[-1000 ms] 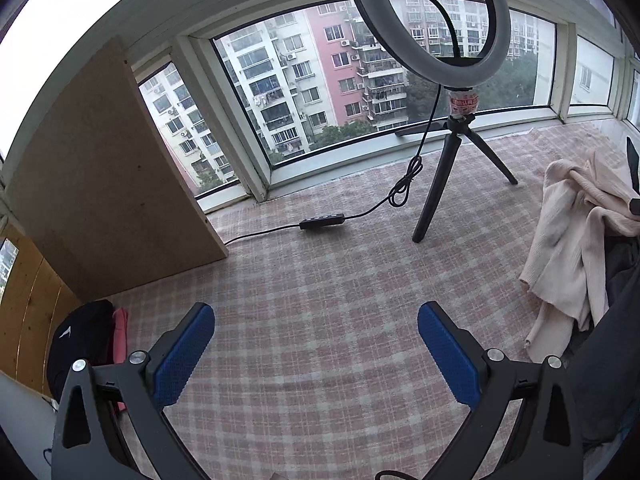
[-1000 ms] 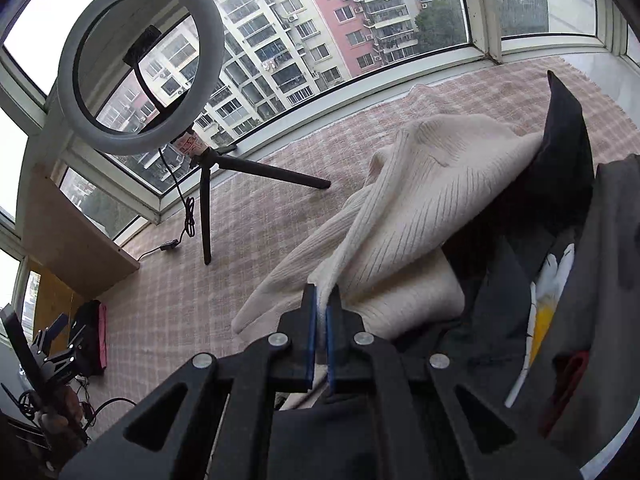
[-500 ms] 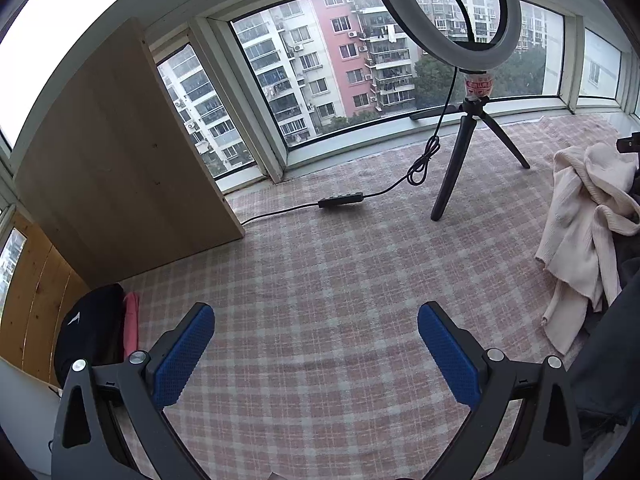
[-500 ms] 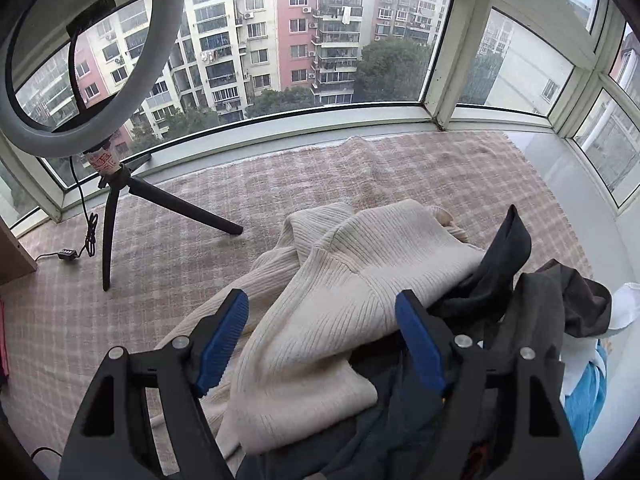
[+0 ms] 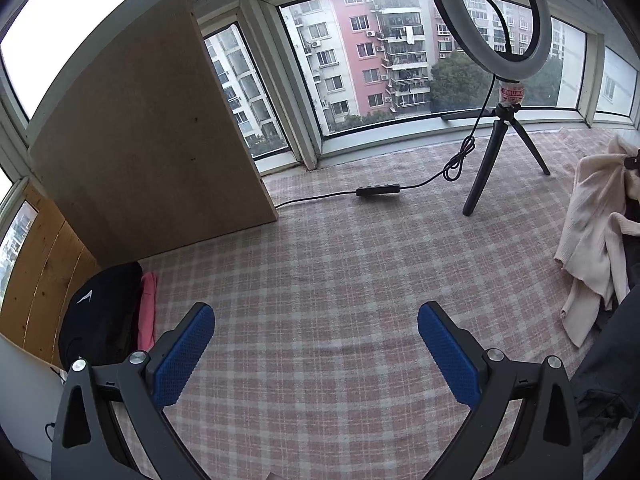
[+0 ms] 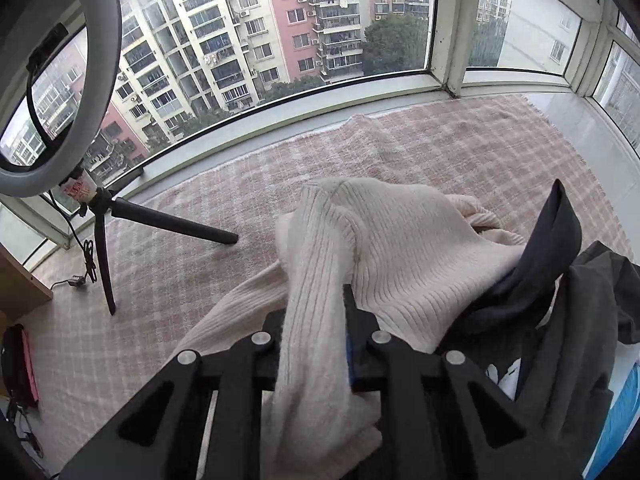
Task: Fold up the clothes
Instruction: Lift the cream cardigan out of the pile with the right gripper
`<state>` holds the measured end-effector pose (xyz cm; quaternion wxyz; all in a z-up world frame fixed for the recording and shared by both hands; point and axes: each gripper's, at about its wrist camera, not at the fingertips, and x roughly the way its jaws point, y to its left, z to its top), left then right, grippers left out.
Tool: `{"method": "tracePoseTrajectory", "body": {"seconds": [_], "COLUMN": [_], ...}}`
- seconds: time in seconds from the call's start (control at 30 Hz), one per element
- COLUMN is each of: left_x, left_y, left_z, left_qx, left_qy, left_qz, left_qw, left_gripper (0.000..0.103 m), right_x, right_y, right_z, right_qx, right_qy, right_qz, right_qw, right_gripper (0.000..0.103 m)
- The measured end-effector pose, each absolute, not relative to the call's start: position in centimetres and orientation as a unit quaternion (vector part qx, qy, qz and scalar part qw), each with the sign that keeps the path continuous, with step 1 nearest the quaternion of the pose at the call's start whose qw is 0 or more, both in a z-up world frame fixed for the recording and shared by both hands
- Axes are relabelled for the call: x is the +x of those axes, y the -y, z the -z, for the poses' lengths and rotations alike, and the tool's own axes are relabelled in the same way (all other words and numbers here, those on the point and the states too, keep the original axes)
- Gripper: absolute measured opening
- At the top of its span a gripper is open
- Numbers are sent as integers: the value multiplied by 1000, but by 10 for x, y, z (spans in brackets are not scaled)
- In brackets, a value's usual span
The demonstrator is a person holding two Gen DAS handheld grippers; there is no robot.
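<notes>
A cream ribbed sweater [image 6: 400, 248] lies crumpled on the pink plaid cloth [image 6: 440, 148], on top of dark garments [image 6: 556, 240] and a grey one [image 6: 580, 340]. My right gripper [image 6: 314, 320] is shut on a raised fold of the sweater, which drapes down over the jaws. In the left wrist view the same sweater [image 5: 592, 220] hangs at the far right edge. My left gripper [image 5: 316, 316] stands open above bare plaid cloth [image 5: 320, 264], well to the left of the clothes, with nothing between its blue pads [image 5: 184, 352].
A ring light on a black tripod [image 5: 484, 168] stands at the back by the window, its cable and controller [image 5: 378, 190] trailing left. A wooden board [image 5: 140, 140] leans at the left. A black bag [image 5: 100, 320] and a pink item [image 5: 146, 308] lie below it.
My right gripper was open over the pile half a second ago and has now shut on a fold of the cream sweater. The left gripper stayed open and swung slightly left.
</notes>
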<state>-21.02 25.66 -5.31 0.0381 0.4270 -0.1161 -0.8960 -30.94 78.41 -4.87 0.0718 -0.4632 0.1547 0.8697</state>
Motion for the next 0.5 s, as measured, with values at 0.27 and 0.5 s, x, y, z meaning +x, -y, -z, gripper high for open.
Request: {"method": "tracePoseTrajectory", "body": {"seconds": [0.27, 0.5], "left_x": [-183, -143], "left_y": [-196, -107], "left_z": [26, -2], "left_qx": [393, 359], "left_qy": [84, 50], "left_qz": [914, 929], "left_qw": [46, 76], "left_gripper": [102, 102], "right_x": [-249, -226], "right_y": [-686, -503], "right_z": [-148, -249], "right_qx": [-307, -264], "right_qy": [-182, -121], "right_qz": [-933, -937], "right_qw": [-49, -193], "right_gripper": [11, 11]}}
